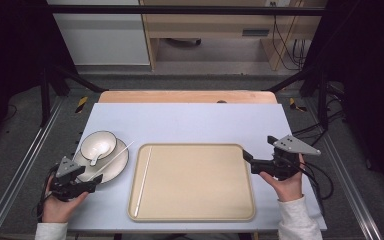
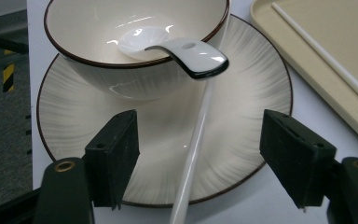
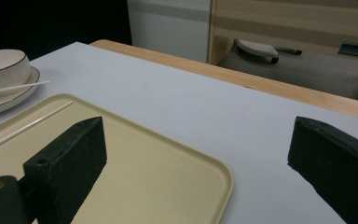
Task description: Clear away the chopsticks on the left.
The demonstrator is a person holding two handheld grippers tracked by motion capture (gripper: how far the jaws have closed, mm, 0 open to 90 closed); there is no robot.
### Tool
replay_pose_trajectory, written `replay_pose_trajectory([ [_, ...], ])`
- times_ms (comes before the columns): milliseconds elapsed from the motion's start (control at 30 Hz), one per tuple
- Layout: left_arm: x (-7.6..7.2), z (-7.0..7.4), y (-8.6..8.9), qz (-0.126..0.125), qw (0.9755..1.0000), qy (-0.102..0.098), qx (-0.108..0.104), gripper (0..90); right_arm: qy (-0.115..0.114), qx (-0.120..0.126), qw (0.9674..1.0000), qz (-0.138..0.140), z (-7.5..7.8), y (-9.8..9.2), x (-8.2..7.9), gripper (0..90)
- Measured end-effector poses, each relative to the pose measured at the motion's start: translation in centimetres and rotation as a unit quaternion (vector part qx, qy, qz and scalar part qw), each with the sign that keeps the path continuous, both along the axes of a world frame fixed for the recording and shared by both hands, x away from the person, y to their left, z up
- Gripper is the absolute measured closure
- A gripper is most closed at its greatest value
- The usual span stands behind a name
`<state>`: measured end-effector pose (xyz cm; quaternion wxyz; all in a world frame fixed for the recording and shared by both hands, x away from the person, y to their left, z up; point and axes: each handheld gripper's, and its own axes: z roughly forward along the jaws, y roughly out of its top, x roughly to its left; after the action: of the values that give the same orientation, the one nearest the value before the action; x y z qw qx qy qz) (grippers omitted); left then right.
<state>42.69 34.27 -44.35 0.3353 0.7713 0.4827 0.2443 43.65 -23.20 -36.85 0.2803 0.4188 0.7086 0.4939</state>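
Left gripper is at the near edge of the plate, jaws spread wide, and a white chopstick runs right up the gap between them, touching neither pad. That chopstick lies across the plate, its far end leaning past the bowl, where a spoon rests with its handle hanging over the rim. The other chopstick already lies along the left side of the tray, so this looks like the pick of the second one.

To do it well, I'd say: centre the stick between the pads, come low enough to catch it without scraping the plate, close squarely, then lift straight so the far end clears the spoon handle.

From above, the left hand sits at the near left, forearm coming up from the table's near edge, gripper angled toward the plate. The right gripper hovers by the tray's right edge, jaws wide apart with nothing between, right hand level and pointing left.
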Motion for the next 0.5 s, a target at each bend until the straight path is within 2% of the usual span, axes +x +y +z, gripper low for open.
replay_pose_trajectory([
  [200, 1.1, -0.8, -0.4, 0.001, 0.9995, 0.021, 0.025, 36.6, 0.000, -0.003, 1.0000, 0.002, -0.1, 0.0, 0.1, 4.8],
  [500, 1.9, -1.4, -0.9, -0.016, 0.9979, 0.044, 0.044, 61.3, 0.003, -0.004, 1.0000, 0.003, -0.2, 0.2, 0.1, 4.8],
])
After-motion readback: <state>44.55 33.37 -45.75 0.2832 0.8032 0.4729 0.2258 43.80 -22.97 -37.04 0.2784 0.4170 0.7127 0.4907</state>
